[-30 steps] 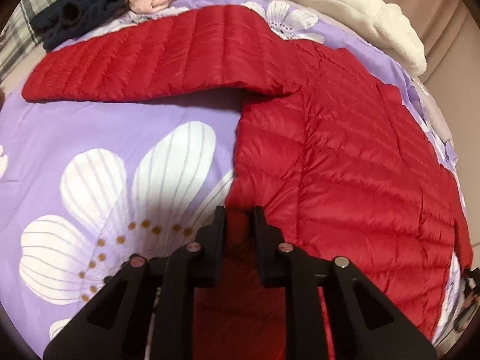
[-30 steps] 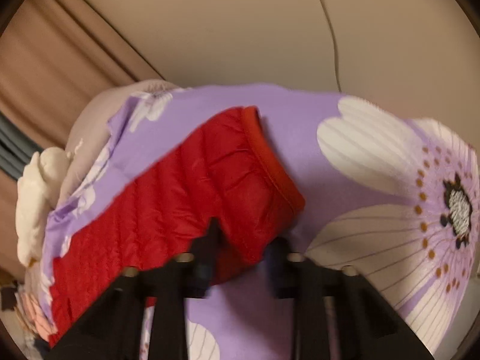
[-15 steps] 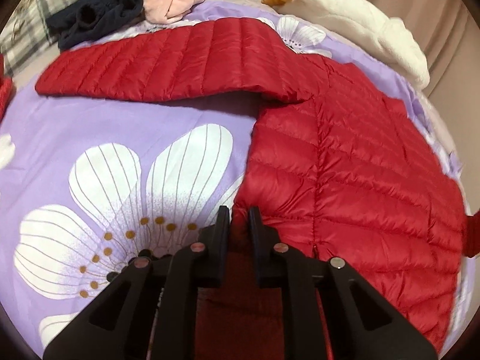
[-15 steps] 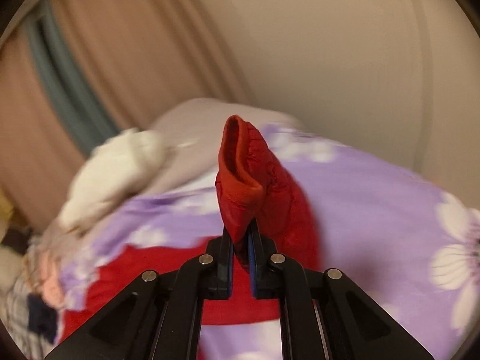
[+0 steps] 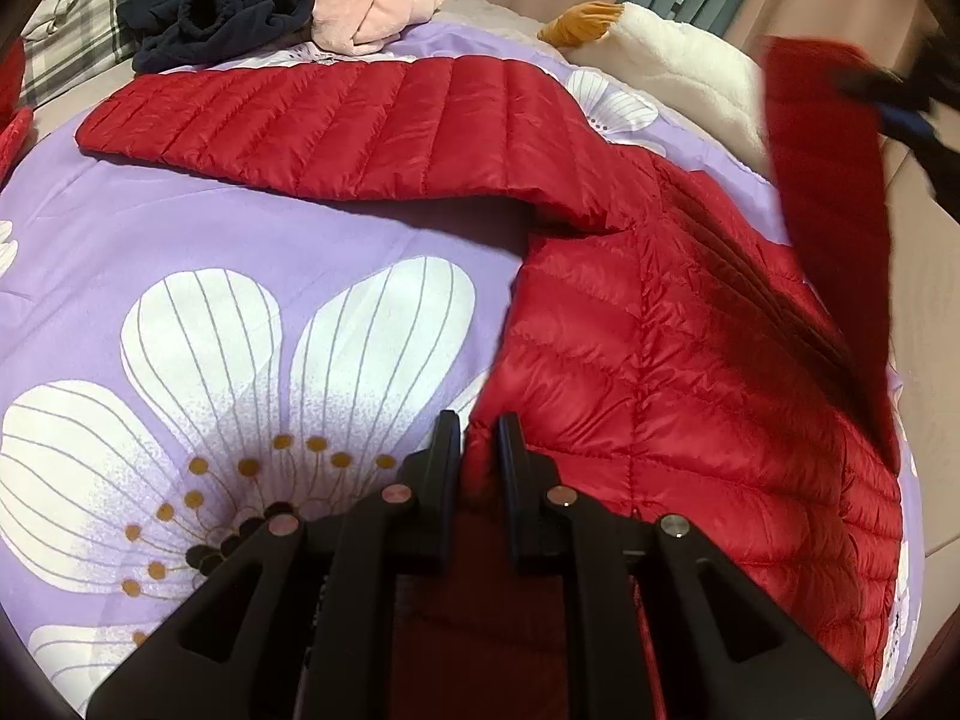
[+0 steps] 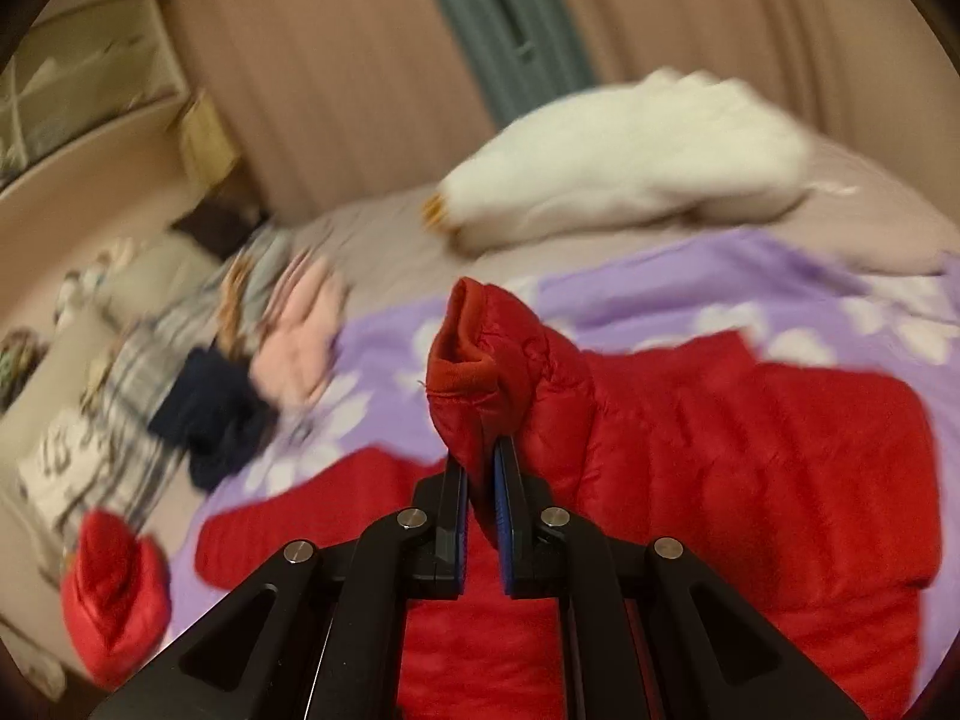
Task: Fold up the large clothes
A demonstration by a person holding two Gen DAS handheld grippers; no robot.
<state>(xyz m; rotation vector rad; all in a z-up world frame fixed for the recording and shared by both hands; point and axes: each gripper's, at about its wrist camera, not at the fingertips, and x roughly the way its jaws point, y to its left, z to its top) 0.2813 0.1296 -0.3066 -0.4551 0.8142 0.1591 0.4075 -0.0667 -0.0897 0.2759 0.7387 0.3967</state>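
Landmark: the purple floral bedspread (image 5: 252,222). At its far edge lie a navy garment (image 5: 222,6) and, touching it, a pink garment (image 5: 378,12). A plaid pillow (image 5: 78,6) sits beyond them. A white plush toy (image 6: 630,162) rests along the bedspread's curtain-side edge.

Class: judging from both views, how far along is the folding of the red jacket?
Done: jacket spread on the bed. In hand: right tongs hold one sleeve's cuff aloft; left tongs pinch the hem. Left: the other sleeve lies outstretched; body unfolded.
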